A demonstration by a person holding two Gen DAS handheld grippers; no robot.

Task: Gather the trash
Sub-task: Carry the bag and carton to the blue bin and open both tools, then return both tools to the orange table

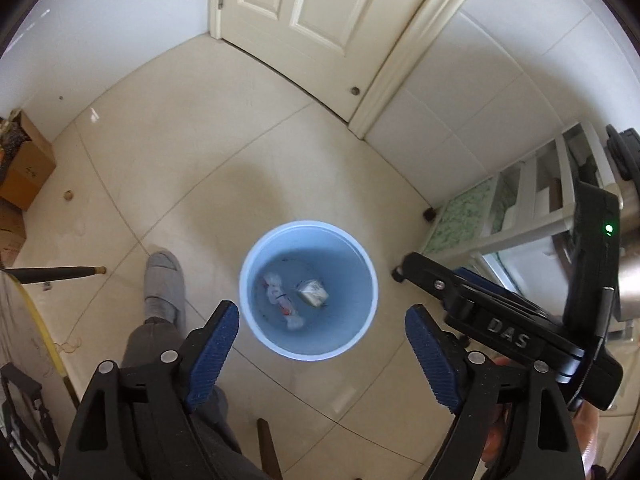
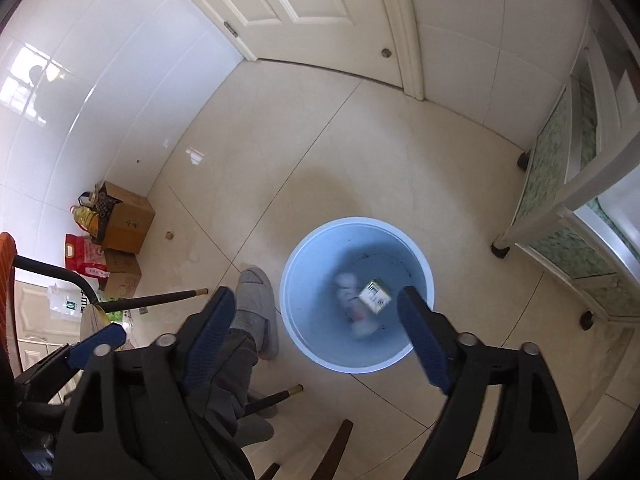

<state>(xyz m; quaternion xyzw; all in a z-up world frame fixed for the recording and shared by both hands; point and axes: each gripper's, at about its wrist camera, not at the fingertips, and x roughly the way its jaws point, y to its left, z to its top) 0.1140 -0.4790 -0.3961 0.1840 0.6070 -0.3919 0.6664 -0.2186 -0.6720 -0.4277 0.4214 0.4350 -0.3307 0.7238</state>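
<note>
A light blue bin (image 1: 256, 332) stands on the tiled floor straight below both grippers. At its bottom lie a crumpled white wrapper with red print (image 1: 280, 300) and a small white carton (image 1: 314, 293). My left gripper (image 1: 322, 310) hangs open above the bin, with nothing between its blue pads. In the right wrist view the same bin (image 2: 296, 328) holds the carton (image 2: 375, 296) and the blurred wrapper (image 2: 354, 314). My right gripper (image 2: 316, 294) is open and empty too. Its black body (image 1: 492, 320) shows at the right of the left wrist view.
A person's foot in a grey slipper (image 1: 164, 284) rests just left of the bin. Cardboard boxes (image 2: 124, 218) and bags stand by the left wall. A white shelf unit on castors (image 2: 560, 200) is to the right, a closed door (image 1: 304, 20) beyond, and dark chair legs (image 2: 272, 398) near the front.
</note>
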